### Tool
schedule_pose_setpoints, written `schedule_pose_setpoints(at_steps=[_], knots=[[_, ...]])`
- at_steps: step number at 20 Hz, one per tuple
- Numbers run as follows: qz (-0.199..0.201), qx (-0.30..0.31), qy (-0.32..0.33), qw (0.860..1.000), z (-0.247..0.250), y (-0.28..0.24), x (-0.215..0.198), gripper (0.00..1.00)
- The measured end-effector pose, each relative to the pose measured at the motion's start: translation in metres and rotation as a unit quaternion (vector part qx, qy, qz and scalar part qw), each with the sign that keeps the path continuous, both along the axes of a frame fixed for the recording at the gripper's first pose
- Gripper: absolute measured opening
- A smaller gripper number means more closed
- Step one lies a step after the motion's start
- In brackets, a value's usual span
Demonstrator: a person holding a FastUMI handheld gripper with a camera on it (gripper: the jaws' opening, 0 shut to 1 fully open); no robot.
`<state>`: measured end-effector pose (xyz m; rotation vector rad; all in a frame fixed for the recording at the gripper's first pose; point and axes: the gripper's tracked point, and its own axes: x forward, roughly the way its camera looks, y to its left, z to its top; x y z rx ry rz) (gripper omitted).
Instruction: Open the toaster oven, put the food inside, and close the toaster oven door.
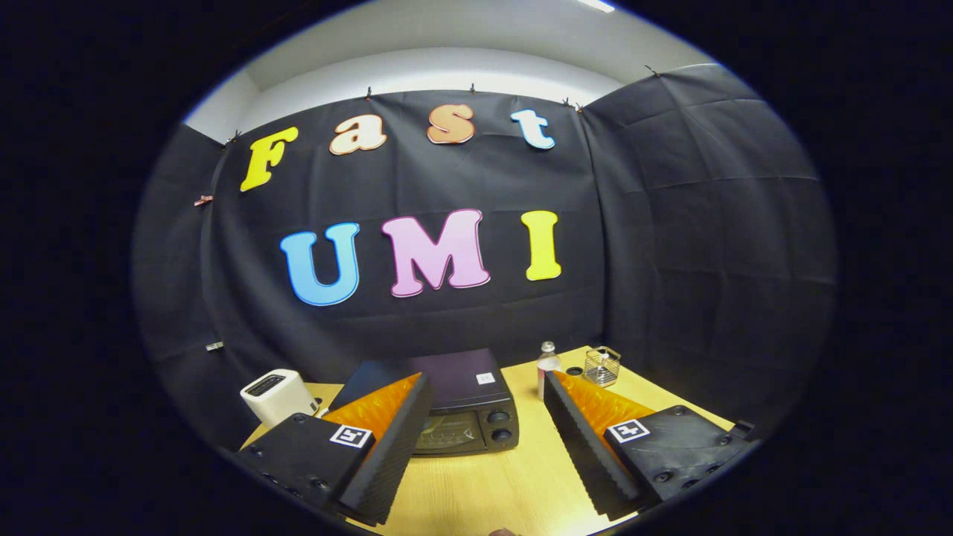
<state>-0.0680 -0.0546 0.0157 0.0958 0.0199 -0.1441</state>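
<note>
Gripper (488,424): fingers spread wide apart, clamping nothing, poised above pale wooden tabletop (506,484). Black boxy toaster oven (465,417), door closed: on tabletop just ahead, between fingers. White slot toaster (277,394): left of oven. Small clear bottle (548,365) and wire-framed glass holder (601,365): right, beyond fingers.

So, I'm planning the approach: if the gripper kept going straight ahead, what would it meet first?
Probably the toaster oven, door closed, just beyond the open gripper; depth is hard to judge.
</note>
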Motion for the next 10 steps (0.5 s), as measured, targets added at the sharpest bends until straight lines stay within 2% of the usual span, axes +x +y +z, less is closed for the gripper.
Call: schedule_pose_setpoints(at_steps=[10], knots=[[0.045,-0.012,0.001,0.999,0.005,0.032,-0.004,0.99]])
